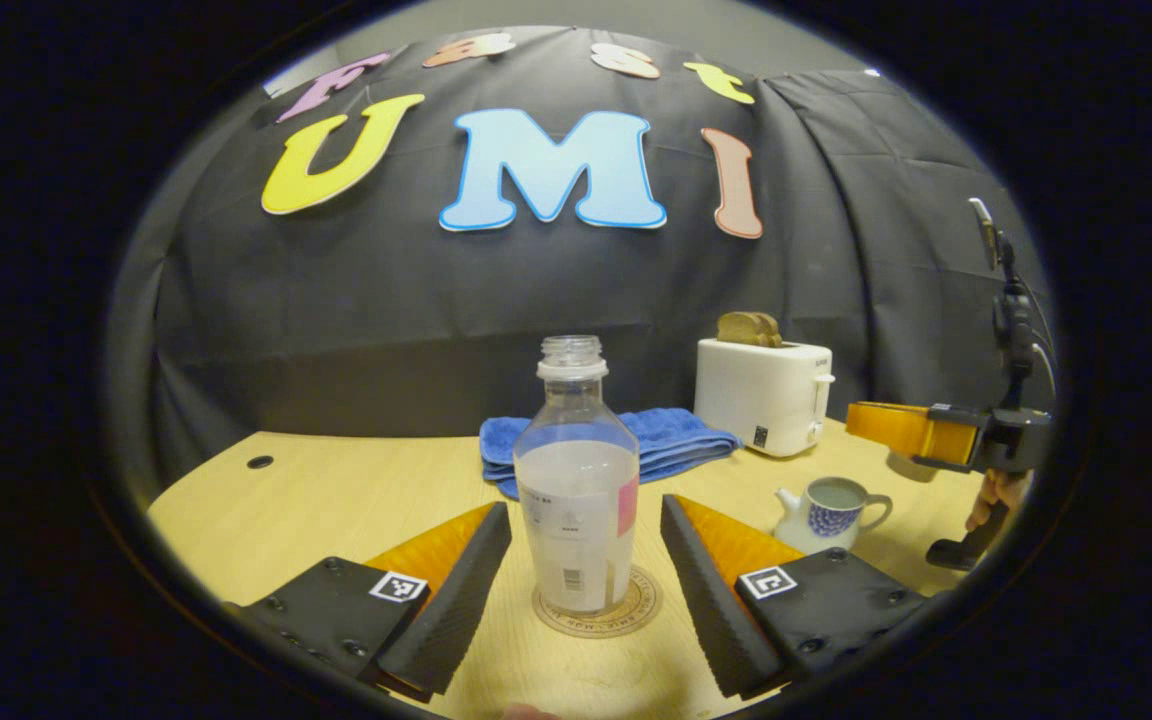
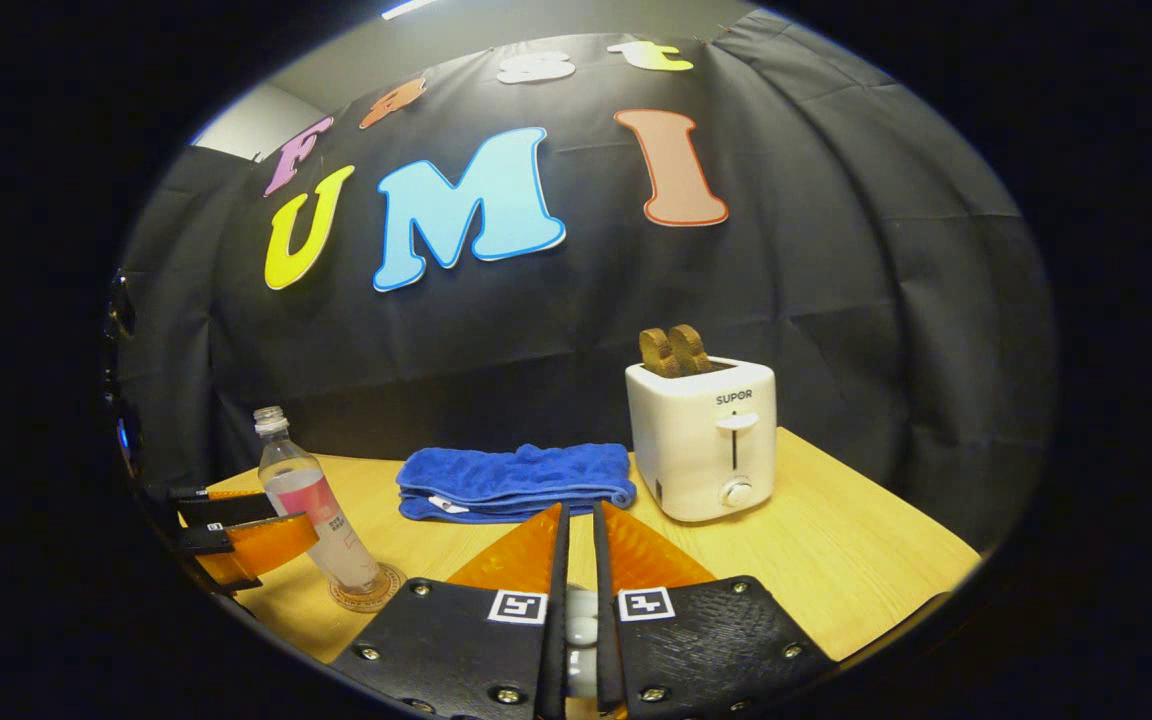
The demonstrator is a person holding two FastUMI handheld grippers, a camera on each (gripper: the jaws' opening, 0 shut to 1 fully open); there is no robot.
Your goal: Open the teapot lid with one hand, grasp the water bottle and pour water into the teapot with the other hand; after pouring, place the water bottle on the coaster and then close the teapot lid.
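A clear water bottle (image 1: 576, 480) with no cap, about half full, stands upright on a round coaster (image 1: 596, 612). My left gripper (image 1: 584, 505) is open, one finger on each side of the bottle and neither touching it. To the right sits a small white teapot (image 1: 829, 512) with a blue pattern, its top uncovered and water inside. Above and right of it a hand holds the right gripper (image 1: 896, 425). In the right gripper view my right gripper (image 2: 581, 510) is shut on a white teapot lid (image 2: 581, 612) deep between its fingers. The bottle (image 2: 321, 520), coaster (image 2: 366, 592) and left gripper (image 2: 236, 530) sit at the left.
A white toaster (image 1: 764, 395) (image 2: 704, 440) with bread slices stands at the back right. Beside it lies a folded blue towel (image 1: 681, 440) (image 2: 516, 482). The wooden table (image 1: 336, 500) has a small round hole (image 1: 259, 462) at its far left.
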